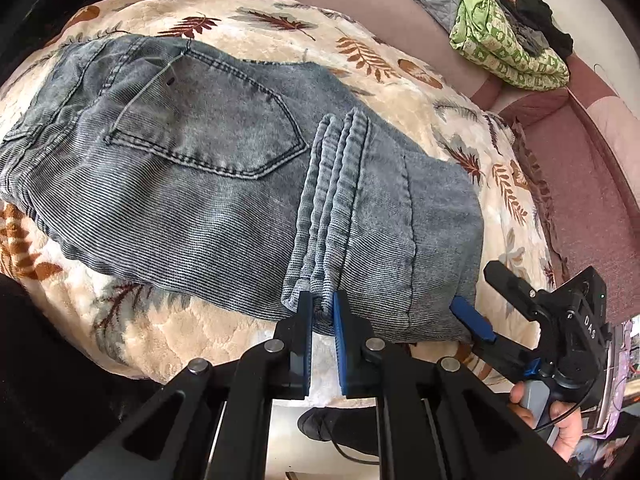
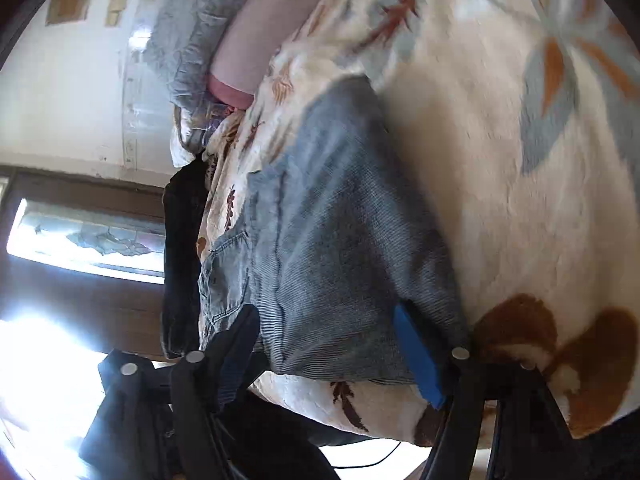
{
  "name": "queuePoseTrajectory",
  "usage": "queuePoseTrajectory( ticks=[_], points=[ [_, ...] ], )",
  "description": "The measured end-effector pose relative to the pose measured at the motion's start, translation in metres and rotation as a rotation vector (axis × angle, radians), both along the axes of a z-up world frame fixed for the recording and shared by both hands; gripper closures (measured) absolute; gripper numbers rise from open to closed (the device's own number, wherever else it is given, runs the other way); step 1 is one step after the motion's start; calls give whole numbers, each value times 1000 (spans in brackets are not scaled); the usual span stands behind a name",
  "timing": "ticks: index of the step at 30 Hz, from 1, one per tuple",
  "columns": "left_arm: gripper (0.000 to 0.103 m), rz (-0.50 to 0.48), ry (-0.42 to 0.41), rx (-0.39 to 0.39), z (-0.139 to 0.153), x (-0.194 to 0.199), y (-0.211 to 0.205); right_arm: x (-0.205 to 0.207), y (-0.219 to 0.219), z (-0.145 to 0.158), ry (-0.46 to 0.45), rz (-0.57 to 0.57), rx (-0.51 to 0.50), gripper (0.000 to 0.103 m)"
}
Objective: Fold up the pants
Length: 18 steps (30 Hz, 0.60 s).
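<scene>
I see folded jeans (image 1: 224, 168) on leaf-print blanket (image 1: 392, 80) | left claw (image 1: 322, 312) pinching stacked hems at near edge | right claw (image 2: 332, 344) spread, straddling fold corner.

Leaf-print blanket (image 1: 224, 12) over pink sofa (image 1: 592, 184); bright window (image 2: 86, 236).

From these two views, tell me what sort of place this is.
Probably a bedroom or living room at home: the jeans lie on a plush leaf-print blanket over a pink upholstered couch or bed, with a green patterned cloth heaped behind.
</scene>
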<state>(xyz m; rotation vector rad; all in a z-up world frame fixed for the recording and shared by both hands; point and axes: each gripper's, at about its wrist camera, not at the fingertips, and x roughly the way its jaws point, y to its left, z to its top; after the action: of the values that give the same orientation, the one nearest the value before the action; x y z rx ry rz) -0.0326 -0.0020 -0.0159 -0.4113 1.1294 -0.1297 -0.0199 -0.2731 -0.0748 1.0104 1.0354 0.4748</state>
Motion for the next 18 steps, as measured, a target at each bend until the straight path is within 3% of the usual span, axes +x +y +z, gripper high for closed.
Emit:
queuePoseTrajectory(
  ticks=[3,6,9,11,12,14,18],
  points=[
    [92,-15,-115,-15,33,-4,-5,0,-2,1,14,19,17,31],
    [91,-97,-220,-22,56,0,-26,0,-3,-1,19,16,30,31],
    [91,-116,-132,-20,30,19,-40,-1,-6,-3,17,21,42,31],
    [92,-115,15,16,-11,32,-43,1,-8,-6,27,21,62,31],
    [93,-112,47,-9,-28,34,-39,1,-9,-7,39,18,74,31],
    [96,-130,5,3,-26,31,-36,3,-14,-2,68,26,75,31],
    [96,-147,16,8,-26,34,-37,23,-21,38,-28,46,48,31]
  ],
)
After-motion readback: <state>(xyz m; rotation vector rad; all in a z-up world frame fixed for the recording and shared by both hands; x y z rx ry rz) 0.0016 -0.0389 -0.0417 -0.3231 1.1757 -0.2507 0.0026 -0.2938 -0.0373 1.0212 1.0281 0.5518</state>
